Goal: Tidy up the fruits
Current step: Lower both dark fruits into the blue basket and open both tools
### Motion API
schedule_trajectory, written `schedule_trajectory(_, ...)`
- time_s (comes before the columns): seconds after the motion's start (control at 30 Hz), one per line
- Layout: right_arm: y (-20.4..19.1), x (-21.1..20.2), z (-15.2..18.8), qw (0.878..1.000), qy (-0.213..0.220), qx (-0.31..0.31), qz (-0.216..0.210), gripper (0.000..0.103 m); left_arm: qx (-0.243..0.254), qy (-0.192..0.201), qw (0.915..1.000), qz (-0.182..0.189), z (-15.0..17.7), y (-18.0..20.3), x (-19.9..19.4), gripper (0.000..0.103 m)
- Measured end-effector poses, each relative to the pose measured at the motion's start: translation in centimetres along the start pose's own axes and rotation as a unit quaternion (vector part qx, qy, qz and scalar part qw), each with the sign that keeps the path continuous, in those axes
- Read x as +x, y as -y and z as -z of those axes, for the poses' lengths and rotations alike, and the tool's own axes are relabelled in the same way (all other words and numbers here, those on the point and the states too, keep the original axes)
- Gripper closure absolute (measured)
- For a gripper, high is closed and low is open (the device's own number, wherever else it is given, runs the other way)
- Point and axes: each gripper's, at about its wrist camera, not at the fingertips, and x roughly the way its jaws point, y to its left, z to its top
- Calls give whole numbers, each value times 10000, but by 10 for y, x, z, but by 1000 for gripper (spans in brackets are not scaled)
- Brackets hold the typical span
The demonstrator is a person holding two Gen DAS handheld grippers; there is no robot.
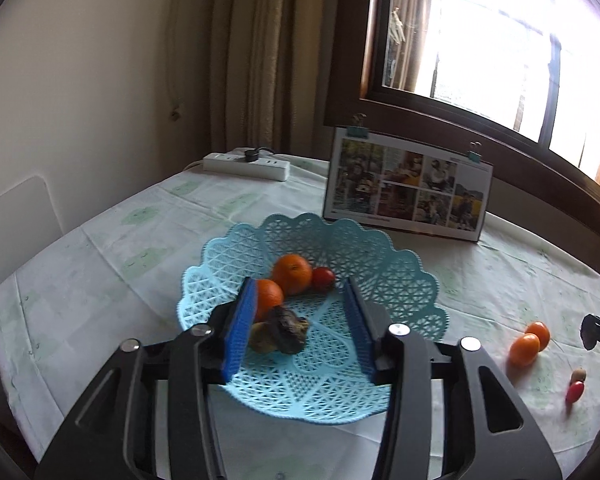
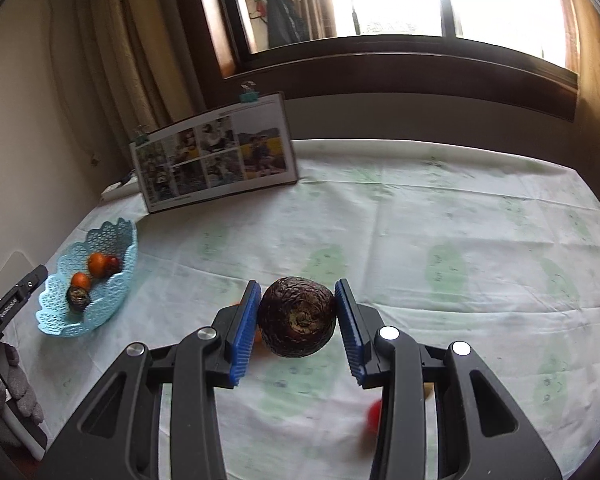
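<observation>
A light-blue lattice basket (image 1: pixel 380 248) sits mid-table and holds two oranges (image 1: pixel 292 274), a small red fruit (image 1: pixel 323 278) and a dark wrinkled fruit (image 1: pixel 286 330). My left gripper (image 1: pixel 300 284) hovers open over the basket; the dark fruit lies by its left finger and neither pad clamps it. Two small oranges (image 1: pixel 530 344) and a little red fruit (image 1: pixel 575 392) rest on the cloth to the right. In the right wrist view my right gripper (image 2: pixel 297 300) is shut on another dark wrinkled round fruit (image 2: pixel 297 320), above the cloth. The basket (image 2: pixel 56 320) shows far left.
A standing photo board (image 1: pixel 408 184) is propped behind the basket, under the window. A white power strip (image 1: pixel 246 166) lies at the far left corner. A small brown nut-like thing (image 1: pixel 579 375) sits beside the red fruit. A red fruit (image 2: pixel 374 414) peeks out under my right finger.
</observation>
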Motion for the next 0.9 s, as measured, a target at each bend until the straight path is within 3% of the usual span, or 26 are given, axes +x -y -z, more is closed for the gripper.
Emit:
schedule_trajectory(0.13, -33, 5, -3, 9995, -39, -180, -246, 64, -105, 113, 9997, -198, 3, -17, -4, 23)
schedule_trajectory(0.33, -94, 15, -6, 9959, -82, -533, -720, 64, -100, 249, 9990, -358, 6, -31, -13, 12)
schedule_trajectory(0.57, -157, 34, -5, 9894, -229, -876, -1133, 64, -128, 294, 9982, -516, 8, -45, -18, 10)
schedule_trajectory(0.77, -191, 47, -2, 9848, -337, -1086, -1310, 64, -273, 211, 9976, -594, 12, -59, -16, 9)
schedule_trajectory(0.9, -201, 56, 1, 9841, -429, -1043, -1371, 64, -411, 194, 9968, -653, 12, -67, -16, 4)
